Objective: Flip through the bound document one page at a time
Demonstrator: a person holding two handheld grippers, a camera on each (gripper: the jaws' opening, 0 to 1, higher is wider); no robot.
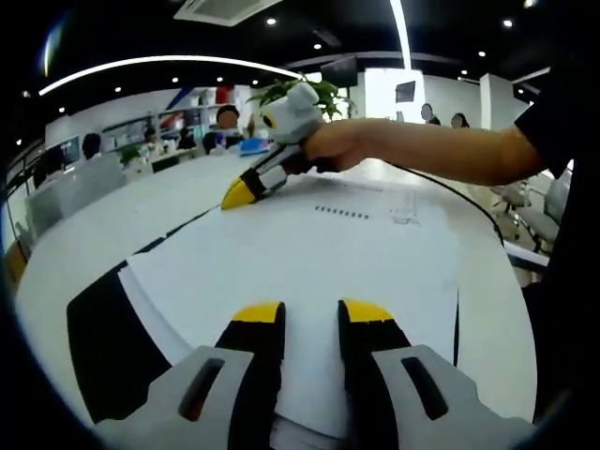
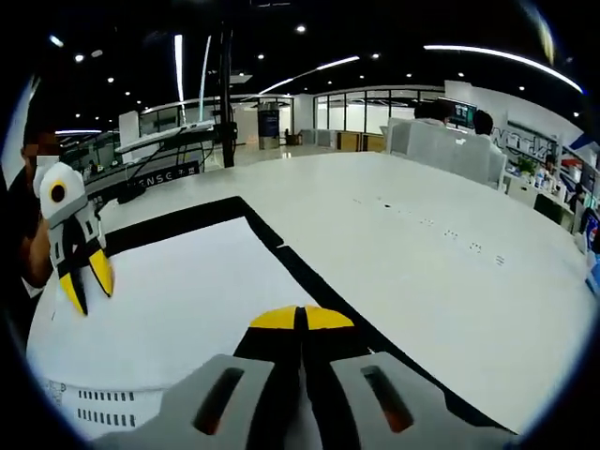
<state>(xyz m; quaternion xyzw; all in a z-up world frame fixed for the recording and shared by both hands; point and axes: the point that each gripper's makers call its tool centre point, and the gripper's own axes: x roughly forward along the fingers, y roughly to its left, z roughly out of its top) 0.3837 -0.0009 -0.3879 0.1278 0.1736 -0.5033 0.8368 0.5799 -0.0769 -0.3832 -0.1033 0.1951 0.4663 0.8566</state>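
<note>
The bound document lies open on the table, a white page (image 1: 309, 253) with a black cover edge (image 1: 108, 347) showing beside it. My left gripper (image 1: 311, 314) is low over the page's near part, open, nothing between its fingers. My right gripper (image 1: 236, 194), held by a hand, has its yellow tips together at the page's far corner. In the right gripper view the page (image 2: 178, 300) spreads left of a black band (image 2: 281, 248), and my right gripper (image 2: 302, 319) is shut at the page's edge; whether paper sits between the tips is hidden. The left gripper (image 2: 86, 283) hangs open at the left.
The document rests on a large white table (image 2: 441, 281). A forearm (image 1: 431, 150) reaches across from the right. Printed lines (image 1: 342, 212) mark the page's far part. Several people (image 1: 225, 120) sit at desks beyond the table, near a green plant (image 1: 328, 92).
</note>
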